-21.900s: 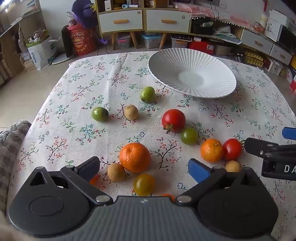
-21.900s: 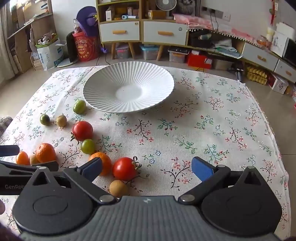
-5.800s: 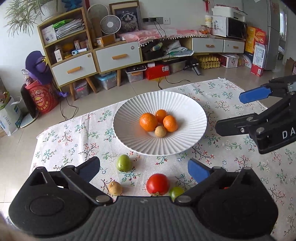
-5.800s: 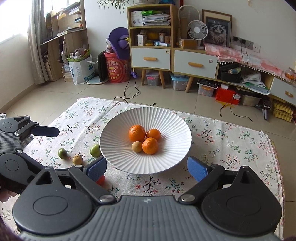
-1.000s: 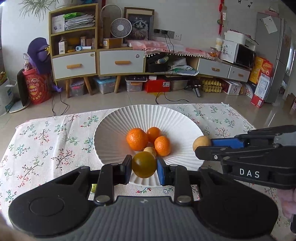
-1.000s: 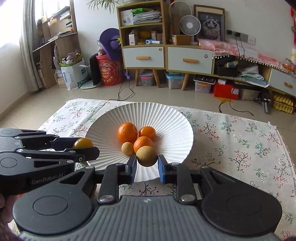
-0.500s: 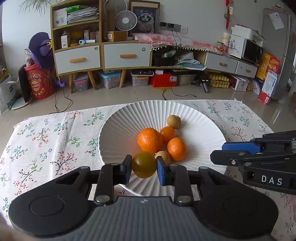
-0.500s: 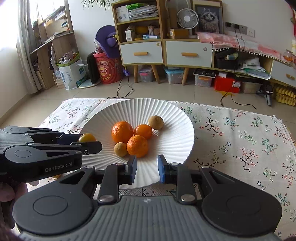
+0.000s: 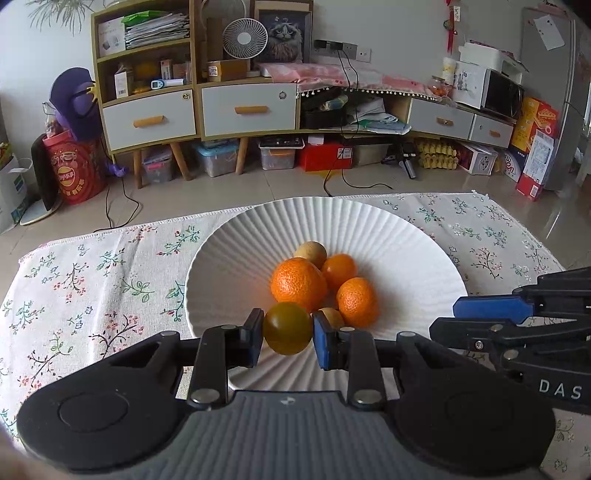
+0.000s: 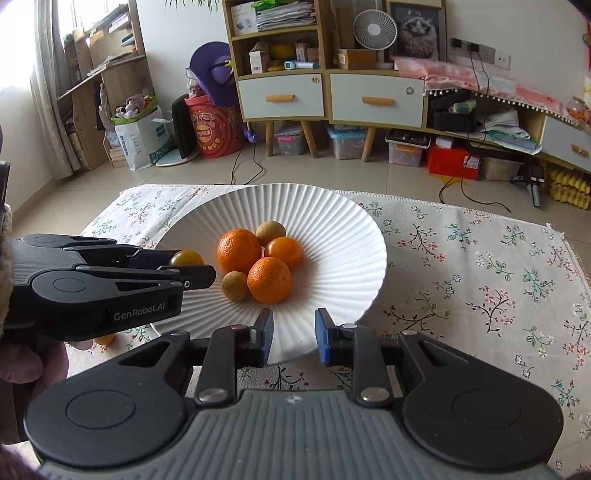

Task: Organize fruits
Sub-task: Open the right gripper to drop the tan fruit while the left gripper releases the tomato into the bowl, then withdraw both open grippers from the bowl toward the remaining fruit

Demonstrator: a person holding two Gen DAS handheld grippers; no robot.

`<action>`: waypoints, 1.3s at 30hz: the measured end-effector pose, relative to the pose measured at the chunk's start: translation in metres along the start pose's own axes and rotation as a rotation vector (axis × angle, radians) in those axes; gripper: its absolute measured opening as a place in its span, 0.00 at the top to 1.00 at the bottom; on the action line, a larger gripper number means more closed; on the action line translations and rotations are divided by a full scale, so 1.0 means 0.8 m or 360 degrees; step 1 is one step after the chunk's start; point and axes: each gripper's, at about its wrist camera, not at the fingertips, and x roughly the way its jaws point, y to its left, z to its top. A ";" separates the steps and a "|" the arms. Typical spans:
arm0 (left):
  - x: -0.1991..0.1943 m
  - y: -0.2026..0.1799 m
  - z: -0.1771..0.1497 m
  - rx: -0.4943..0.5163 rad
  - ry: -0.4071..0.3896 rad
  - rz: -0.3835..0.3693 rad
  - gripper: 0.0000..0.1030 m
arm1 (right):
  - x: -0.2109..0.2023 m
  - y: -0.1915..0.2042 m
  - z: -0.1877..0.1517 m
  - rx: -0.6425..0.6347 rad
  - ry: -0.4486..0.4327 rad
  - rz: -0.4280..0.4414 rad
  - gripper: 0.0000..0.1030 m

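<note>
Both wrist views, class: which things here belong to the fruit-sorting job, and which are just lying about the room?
Part of the job:
- white plate holding three oranges and two small brown fruits
- yellow-green tomato gripped by the left gripper
- right gripper, holding nothing

Just lying about:
- desk fan
- cat picture
- red bucket

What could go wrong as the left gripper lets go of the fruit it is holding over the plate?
The left gripper holds the yellow-green fruit above the plate's sloped near wall; dropped there, it would probably roll into the pile of oranges and might knock one loose. The right gripper, empty, hovers close by at the rim, so the two tools might bump.
</note>
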 end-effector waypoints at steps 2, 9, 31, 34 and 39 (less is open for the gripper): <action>0.002 0.000 0.000 0.0008 0.0000 0.0006 0.75 | 0.000 0.000 0.000 -0.0010 0.0003 -0.0002 0.78; -0.002 -0.001 -0.001 0.0007 -0.0015 0.0014 0.63 | -0.001 0.001 -0.001 -0.0020 0.0000 -0.0004 0.76; -0.054 0.002 -0.019 0.0045 0.0015 0.0008 0.26 | -0.040 0.000 -0.004 -0.0046 -0.0065 -0.0020 0.45; -0.060 0.005 -0.022 0.0026 0.0031 0.0015 0.24 | -0.047 0.001 -0.006 -0.0059 -0.0072 -0.0018 0.39; -0.072 0.011 -0.030 0.0008 0.0025 0.0019 0.17 | -0.056 0.004 -0.011 -0.0081 -0.0076 -0.0017 0.32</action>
